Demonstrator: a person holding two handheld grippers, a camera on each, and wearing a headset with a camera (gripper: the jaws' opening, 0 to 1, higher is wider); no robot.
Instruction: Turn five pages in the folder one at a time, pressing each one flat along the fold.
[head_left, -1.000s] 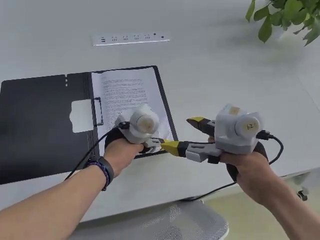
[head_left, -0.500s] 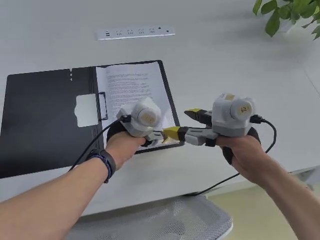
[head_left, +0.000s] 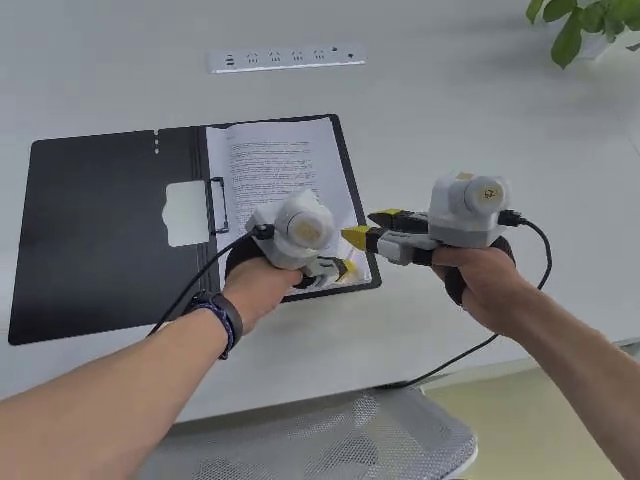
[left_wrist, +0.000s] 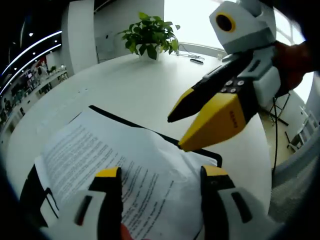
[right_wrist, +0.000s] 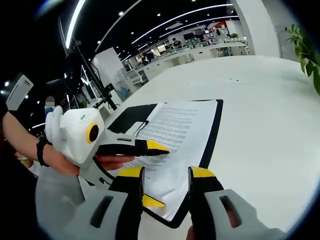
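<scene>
A black folder (head_left: 110, 230) lies open on the white table, with a stack of printed pages (head_left: 280, 165) on its right half under a clip (head_left: 215, 200). My left gripper (head_left: 338, 270) rests at the pages' lower right corner. In the left gripper view it (left_wrist: 161, 172) is open, and the top page (left_wrist: 100, 150) lies between its jaws, slightly rumpled. My right gripper (head_left: 372, 226) hovers open just right of that corner, apart from the paper. In the right gripper view it (right_wrist: 166, 172) points at the page (right_wrist: 180, 125) and at the left gripper (right_wrist: 85, 132).
A white power strip (head_left: 286, 58) lies at the back of the table. A potted plant (head_left: 585, 25) stands at the far right corner. The table's front edge runs just below my hands, with a mesh chair (head_left: 330, 440) beneath it. Bare table (head_left: 480, 120) lies right of the folder.
The right gripper has moved left and up, closer to the page's lower right corner. The left gripper stays at that corner. The head camera has shifted.
</scene>
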